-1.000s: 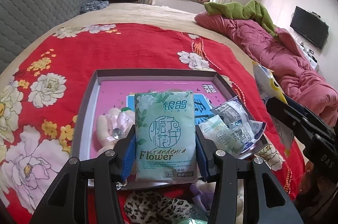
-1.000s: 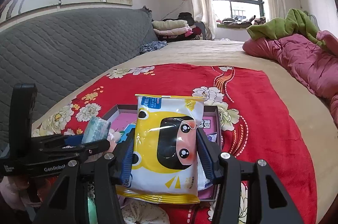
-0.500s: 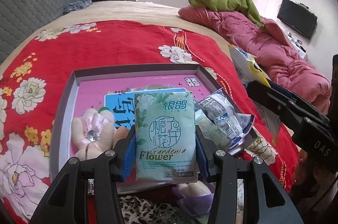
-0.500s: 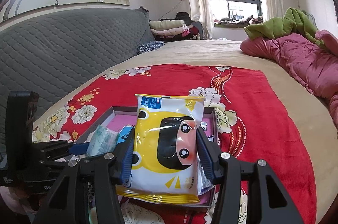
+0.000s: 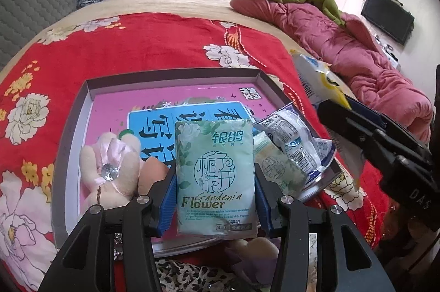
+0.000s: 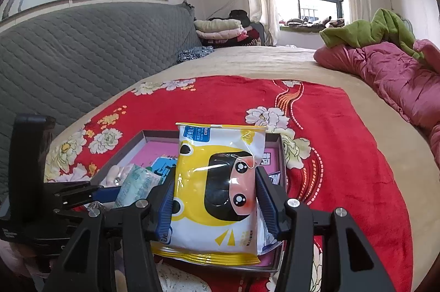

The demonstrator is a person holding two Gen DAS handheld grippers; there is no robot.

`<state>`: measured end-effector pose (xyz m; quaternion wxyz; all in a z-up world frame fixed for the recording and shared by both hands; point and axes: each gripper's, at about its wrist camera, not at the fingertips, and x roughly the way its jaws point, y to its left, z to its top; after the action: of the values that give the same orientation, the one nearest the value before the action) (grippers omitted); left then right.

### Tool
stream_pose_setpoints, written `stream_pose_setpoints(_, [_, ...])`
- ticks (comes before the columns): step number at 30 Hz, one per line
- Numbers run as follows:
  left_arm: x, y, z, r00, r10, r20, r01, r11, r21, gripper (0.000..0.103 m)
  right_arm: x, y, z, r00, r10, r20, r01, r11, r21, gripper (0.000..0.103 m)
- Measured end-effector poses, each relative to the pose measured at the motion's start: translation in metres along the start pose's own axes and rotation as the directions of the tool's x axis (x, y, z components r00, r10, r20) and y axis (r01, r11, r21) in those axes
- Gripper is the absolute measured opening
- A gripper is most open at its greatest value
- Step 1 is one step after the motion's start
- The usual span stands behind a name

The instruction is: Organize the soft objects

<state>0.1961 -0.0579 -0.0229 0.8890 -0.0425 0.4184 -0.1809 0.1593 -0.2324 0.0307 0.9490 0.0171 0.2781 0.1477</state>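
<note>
Beneath and ahead of both my claws lay the red floral blanket (image 5: 154,44), spread over the bed, and on it, just in front of my left claw (image 5: 214,182), sat the grey-walled tray (image 5: 170,73) with its pink floor. Inside the tray, to the left of that claw, rested a beige plush toy (image 5: 110,168); to its right lay a heap of crinkled clear-wrapped packets (image 5: 291,138), which leaned against the tray's right wall.

My left claw was clamped on the green tissue pack (image 5: 217,176), blue pads pressed flat against its two long edges, and held it upright over the near part of the tray. My right claw (image 6: 214,198) was likewise closed on the yellow wipes pack (image 6: 217,182), gripped by its sides about midway up, and hung above the tray's right-hand end, as far as I could judge.

I took both packs to be light and yielding. The tissue pack looked soft and squashable, its film matte enough not to slide, so a hold across the middle of its width seemed sound. The wipes pack looked heavier and its wrapper glossy; the film had wrinkled where my pads bit, and I judged it could slip or sag if held only by a corner or the sealed fin. Neither seemed fragile. I thought each would settle flat on the tray floor if let down gently.
</note>
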Motion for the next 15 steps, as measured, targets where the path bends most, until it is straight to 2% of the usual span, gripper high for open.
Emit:
stream_pose_setpoints(9, [0.008,-0.011,0.000,1.000,-0.014,-0.023,0.015,0.999,0.043,0.051,0.017,0.002,-0.008,0.996,-0.055,-0.076,0.052,0.998,-0.040,0.054])
stream_pose_setpoints(15, [0.018,-0.011,0.003,0.998,-0.019,-0.058,0.020,0.999,0.033,0.051,0.026,0.001,-0.014,0.988,-0.094,-0.121,0.086,0.994,-0.072,0.054])
